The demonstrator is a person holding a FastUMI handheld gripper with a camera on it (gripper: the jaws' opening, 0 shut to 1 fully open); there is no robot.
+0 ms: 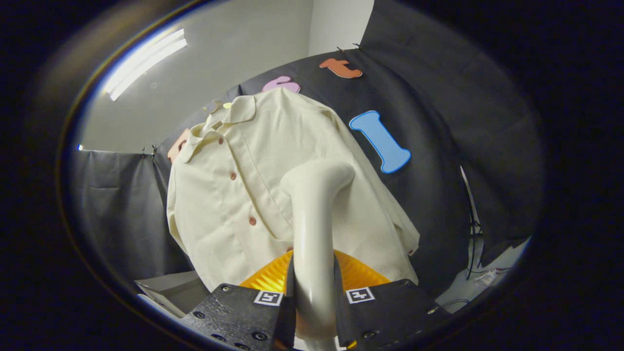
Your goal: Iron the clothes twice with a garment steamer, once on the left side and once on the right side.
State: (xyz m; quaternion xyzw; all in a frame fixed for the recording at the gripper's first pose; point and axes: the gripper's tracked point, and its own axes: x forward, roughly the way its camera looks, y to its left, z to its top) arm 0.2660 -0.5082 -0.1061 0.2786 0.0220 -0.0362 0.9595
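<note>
— Where is the garment steamer?
— Between the gripper fingers, both pressing its handle; its head rests against the shirt.
— And the shirt?
— Beyond the fingers, hanging before the booth wall.

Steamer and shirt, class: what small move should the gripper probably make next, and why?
Probably slide the steamer along the shirt panel it faces. The gripper is clamped on its cream handle, and the head rests beside the button placket, near a lower button.
</note>
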